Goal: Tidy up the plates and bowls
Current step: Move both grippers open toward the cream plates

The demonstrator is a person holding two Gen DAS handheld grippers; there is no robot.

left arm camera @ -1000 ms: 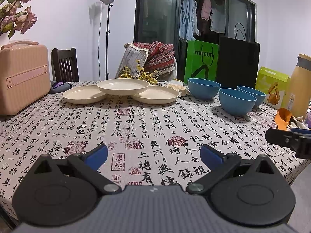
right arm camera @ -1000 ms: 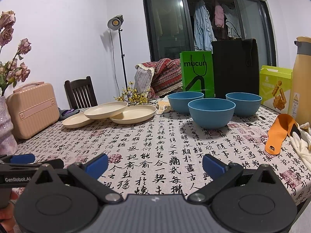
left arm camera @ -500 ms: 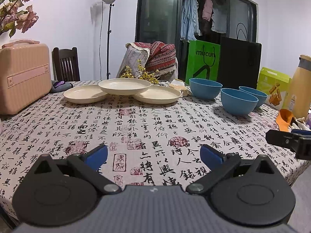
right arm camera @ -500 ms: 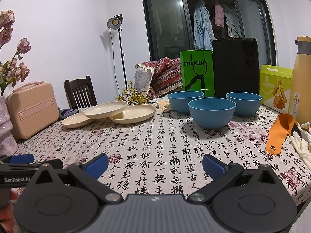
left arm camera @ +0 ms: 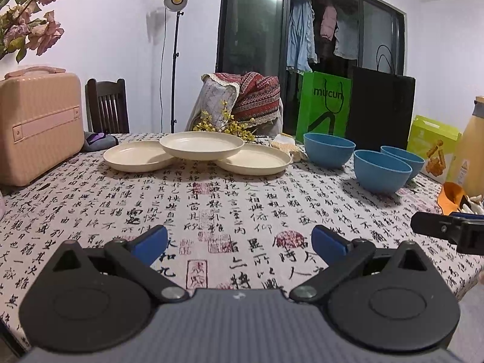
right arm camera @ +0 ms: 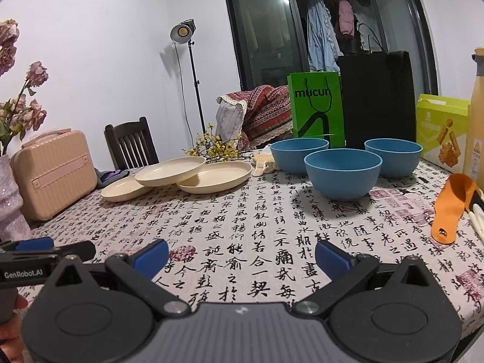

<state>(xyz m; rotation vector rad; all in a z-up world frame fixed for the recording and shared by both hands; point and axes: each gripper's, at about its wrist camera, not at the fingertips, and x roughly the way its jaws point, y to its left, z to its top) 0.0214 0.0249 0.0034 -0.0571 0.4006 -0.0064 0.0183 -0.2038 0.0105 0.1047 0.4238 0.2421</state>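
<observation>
Three cream plates lie at the far side of the table: a left plate [left arm camera: 137,155], a right plate [left arm camera: 253,163], and a middle plate [left arm camera: 201,145] propped on both. Three blue bowls stand to their right, the nearest bowl [left arm camera: 381,174] in front of two others [left arm camera: 328,149] [left arm camera: 403,158]. In the right wrist view the same plates [right arm camera: 170,171] and nearest bowl [right arm camera: 342,173] show. My left gripper [left arm camera: 239,242] is open and empty over the near table edge. My right gripper [right arm camera: 241,254] is likewise open, empty, well short of the bowls.
A pink case [left arm camera: 39,127] sits at the table's left, with flowers [left arm camera: 30,30] above. A green bag [left arm camera: 323,109], black bag [left arm camera: 381,109], yellow-green box [left arm camera: 432,148] and tall yellow bottle [left arm camera: 470,151] line the back right. An orange shoehorn-like item [right arm camera: 453,208] lies near the right edge.
The left gripper has tilted slightly upward, shifting the scene a little lower in view; the right gripper has barely moved. Both stay open.
</observation>
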